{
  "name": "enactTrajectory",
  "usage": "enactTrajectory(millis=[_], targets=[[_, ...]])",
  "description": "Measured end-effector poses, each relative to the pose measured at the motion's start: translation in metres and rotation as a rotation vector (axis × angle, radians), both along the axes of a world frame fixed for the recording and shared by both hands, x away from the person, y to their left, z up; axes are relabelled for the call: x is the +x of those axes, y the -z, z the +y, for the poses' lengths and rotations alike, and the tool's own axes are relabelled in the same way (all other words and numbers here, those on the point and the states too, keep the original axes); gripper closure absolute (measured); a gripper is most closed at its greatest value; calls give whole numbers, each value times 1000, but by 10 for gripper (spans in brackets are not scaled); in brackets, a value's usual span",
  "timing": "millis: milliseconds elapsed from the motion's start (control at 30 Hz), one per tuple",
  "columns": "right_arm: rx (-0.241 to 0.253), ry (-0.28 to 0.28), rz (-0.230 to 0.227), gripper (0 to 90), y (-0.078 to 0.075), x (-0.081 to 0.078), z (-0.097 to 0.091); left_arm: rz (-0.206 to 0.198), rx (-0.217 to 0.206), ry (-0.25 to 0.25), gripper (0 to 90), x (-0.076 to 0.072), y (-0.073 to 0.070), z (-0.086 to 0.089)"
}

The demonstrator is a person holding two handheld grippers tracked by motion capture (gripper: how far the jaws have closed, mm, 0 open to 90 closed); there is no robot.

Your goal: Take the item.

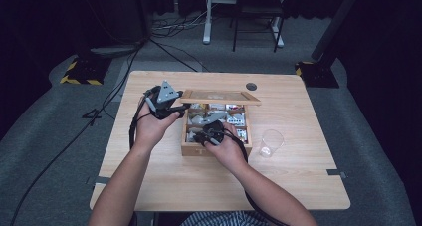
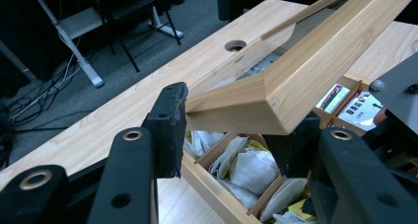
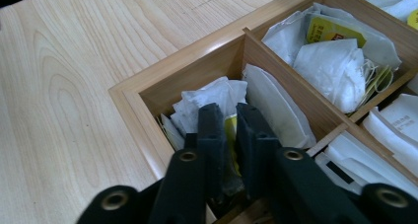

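Meanwhile left gripper (image 2: 226, 130) clamps the box lid (image 2: 315, 71) (raised); right gripper (image 3: 230, 130) pinches a tea bag (image 3: 229, 128).

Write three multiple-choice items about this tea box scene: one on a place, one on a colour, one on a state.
1. Where does the clear plastic cup stand?
A. on the table, right of the wooden tea box
B. inside the box
C. on the floor

2. What colour is the tag between the right tool's jaws?
A. blue
B. yellow
C. red

3. In what state is the box's lid?
A. shut flat
B. lying off on the table
C. raised, gripped by the left tool

Answers: 1 A, the high view shows it beside the box. 2 B, yellow shows between the pads. 3 C, the left tool's jaws clamp the lid's corner above the tea bags.
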State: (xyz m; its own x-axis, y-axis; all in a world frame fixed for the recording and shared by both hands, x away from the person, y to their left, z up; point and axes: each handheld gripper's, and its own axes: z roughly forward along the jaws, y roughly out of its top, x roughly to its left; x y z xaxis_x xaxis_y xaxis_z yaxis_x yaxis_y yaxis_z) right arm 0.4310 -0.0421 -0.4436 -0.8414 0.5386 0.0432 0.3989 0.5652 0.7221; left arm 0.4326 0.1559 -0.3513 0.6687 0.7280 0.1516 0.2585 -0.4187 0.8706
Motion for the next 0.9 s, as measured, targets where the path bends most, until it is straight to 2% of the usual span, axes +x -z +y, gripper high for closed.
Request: enactTrajectory(millis=[200, 367, 700, 800, 833, 900], targets=[[18, -4, -3, 899, -3, 1, -1, 0, 0, 1, 537, 0, 0, 0], [20, -11, -14, 900, -4, 0, 0, -1, 0, 1, 537, 0, 0, 0], [66, -9, -47, 900, -15, -4, -5, 0, -2, 1, 536, 0, 0, 0], [93, -9, -43, 900, -19, -5, -7, 1, -1, 4, 536, 1, 0, 0], [121, -8, -39, 900, -21, -5, -10, 2, -3, 4, 536, 1, 0, 0], [129, -7, -39, 900, -23, -5, -10, 2, -3, 5, 535, 1, 0, 0]])
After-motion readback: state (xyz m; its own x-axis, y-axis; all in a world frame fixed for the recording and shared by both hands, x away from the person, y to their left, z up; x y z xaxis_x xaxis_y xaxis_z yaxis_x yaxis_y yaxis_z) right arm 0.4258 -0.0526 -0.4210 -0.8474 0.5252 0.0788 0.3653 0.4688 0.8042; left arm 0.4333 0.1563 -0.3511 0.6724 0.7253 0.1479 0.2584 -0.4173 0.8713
